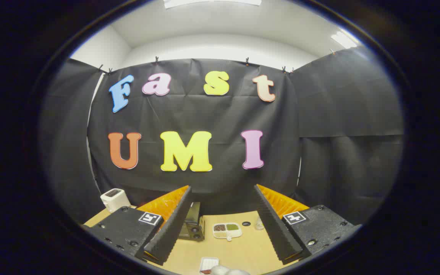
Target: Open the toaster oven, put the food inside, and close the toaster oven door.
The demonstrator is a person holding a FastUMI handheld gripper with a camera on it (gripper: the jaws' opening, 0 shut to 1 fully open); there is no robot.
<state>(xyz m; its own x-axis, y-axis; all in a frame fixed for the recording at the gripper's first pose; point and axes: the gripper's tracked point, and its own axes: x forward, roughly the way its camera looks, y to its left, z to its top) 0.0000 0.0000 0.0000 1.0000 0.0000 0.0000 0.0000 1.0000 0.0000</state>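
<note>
Gripper view: dark toaster oven [193,223] upright.

The gripper [222,225] shows as two long fingers [170,229], each a flat slab whose inner face is ribbed with fine sawtooth ridges running its whole length, the two standing wide apart. Each finger springs from a blocky, matte, speckled mount with rounded corners, dotted with several recessed round screws along its top and outer edge. A small square white tag printed with a black fiducial pattern sits on top of each mount close to the finger's root, one on the left block and one on the right.
</note>
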